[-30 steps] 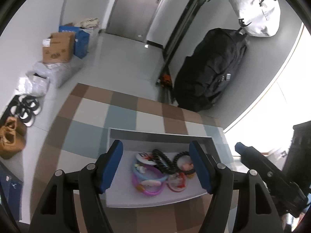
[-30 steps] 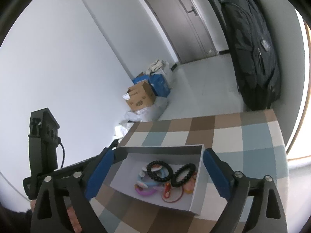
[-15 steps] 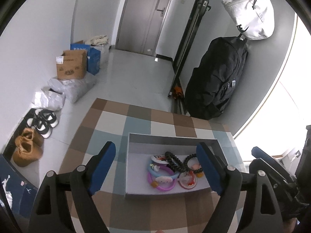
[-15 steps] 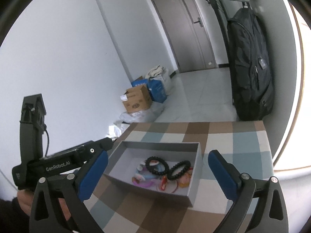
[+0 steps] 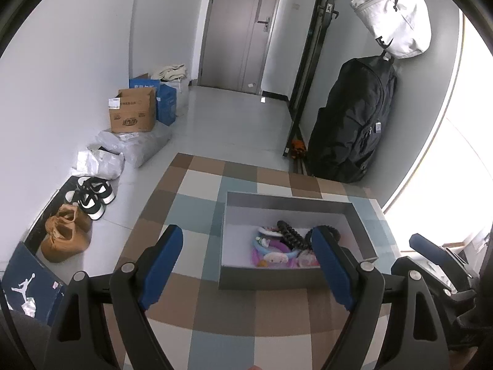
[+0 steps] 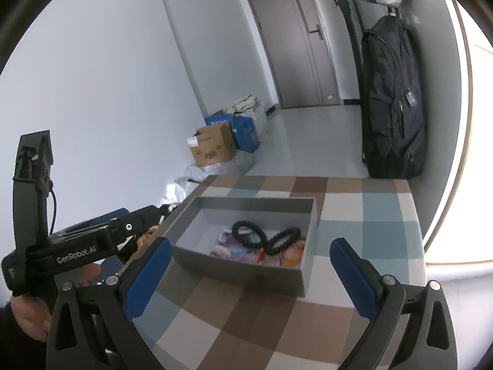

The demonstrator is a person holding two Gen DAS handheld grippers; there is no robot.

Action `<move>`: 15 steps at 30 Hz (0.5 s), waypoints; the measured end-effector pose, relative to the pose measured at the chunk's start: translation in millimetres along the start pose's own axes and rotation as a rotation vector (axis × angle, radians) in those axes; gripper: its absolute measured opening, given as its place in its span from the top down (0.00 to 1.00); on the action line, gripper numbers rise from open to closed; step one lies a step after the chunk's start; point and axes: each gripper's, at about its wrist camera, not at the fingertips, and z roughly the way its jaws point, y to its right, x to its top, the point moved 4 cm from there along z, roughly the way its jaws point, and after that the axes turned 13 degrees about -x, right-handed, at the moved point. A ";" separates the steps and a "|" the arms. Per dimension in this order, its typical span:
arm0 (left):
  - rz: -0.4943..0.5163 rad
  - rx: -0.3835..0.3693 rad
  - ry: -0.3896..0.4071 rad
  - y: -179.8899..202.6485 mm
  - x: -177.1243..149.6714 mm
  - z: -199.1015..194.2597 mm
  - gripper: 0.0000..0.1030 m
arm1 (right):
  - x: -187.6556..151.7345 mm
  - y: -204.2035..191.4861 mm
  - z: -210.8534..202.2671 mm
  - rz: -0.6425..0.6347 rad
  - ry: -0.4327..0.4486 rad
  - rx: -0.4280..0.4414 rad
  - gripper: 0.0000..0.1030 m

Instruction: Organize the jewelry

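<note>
Now, change: left gripper (image 5: pixel 246 251) drawn back from the grey box (image 5: pixel 295 276), jaws widened, nothing held.
Right gripper (image 6: pixel 248 263): spread, empty.
Meaning: jewelry (image 5: pixel 282 246) left gathered inside the box.

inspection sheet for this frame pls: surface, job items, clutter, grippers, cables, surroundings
Surface: checked tablecloth, brown, blue and cream squares.
Job's things: grey box holding two black coil hair ties, pink and blue bangles, small charms.
Clutter: nothing seen on the cloth outside the box.
Grippers: left gripper open, jaws just widened, nothing between them; right gripper open, empty.
Cables: one black cable on the left gripper's body.
Surroundings: cardboard box, shoes, black backpack, white bag, door.
</note>
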 end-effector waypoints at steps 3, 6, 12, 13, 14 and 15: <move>0.001 0.001 -0.008 1.1 -4.5 -0.6 0.20 | -3.3 -0.4 -4.3 -0.011 0.000 -0.006 0.00; 0.017 0.008 0.001 5.4 -6.0 -3.6 0.20 | -5.2 -0.8 -6.8 -0.009 -0.004 -0.010 0.00; 0.024 0.020 0.007 7.0 -6.4 -5.1 0.20 | -6.6 0.5 -8.4 -0.006 -0.006 -0.013 0.00; 0.025 0.020 0.007 7.4 -7.5 -5.5 0.20 | -6.3 1.2 -8.1 -0.004 -0.007 -0.014 0.00; 0.026 0.022 0.006 7.3 -7.2 -5.4 0.20 | -6.2 1.7 -7.7 -0.002 -0.008 -0.014 0.00; 0.025 0.022 0.006 7.4 -7.6 -5.5 0.20 | -6.2 1.8 -7.2 -0.001 -0.009 -0.014 0.00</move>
